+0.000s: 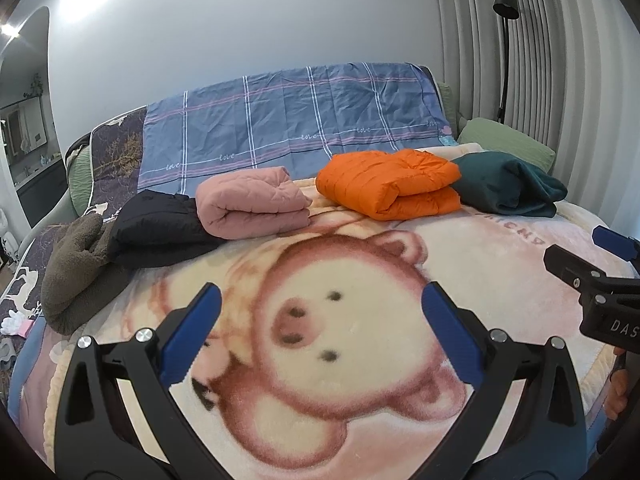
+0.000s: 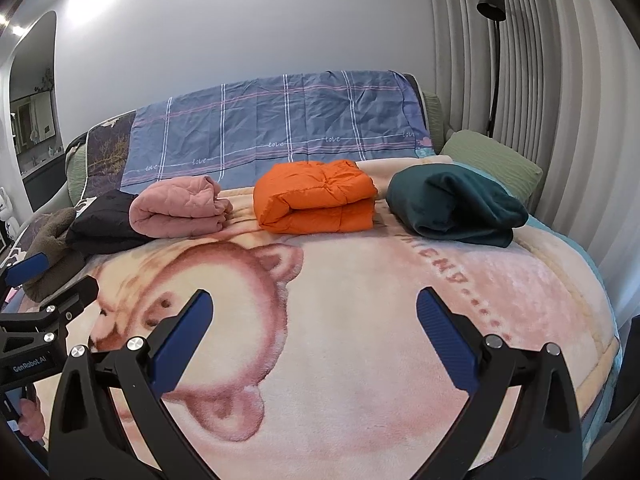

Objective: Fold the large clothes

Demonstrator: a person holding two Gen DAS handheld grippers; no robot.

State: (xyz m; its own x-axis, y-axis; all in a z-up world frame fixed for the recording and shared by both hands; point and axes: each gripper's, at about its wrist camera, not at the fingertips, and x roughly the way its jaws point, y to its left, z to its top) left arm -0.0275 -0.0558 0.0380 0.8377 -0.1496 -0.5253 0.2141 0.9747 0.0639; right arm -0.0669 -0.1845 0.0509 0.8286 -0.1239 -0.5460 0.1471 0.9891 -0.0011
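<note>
Grippers hovering over the teddy-bear blanket (image 1: 460, 248), left gripper (image 1: 322, 300) spread wide, right gripper (image 2: 314, 306) wide too, both empty, folded clothes lined along the far edge, orange jacket (image 2: 316, 198) between pink jacket (image 2: 180, 208) and teal garment (image 2: 456, 206).

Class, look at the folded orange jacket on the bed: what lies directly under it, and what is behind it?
The orange jacket rests on the pink bear blanket. Behind it hangs a blue checked sheet over the headboard. The blanket's print beneath the jacket is covered, so it cannot be seen.

grey wall (image 2: 248, 32), black lamp (image 2: 491, 0), curtains (image 2: 540, 60)
</note>
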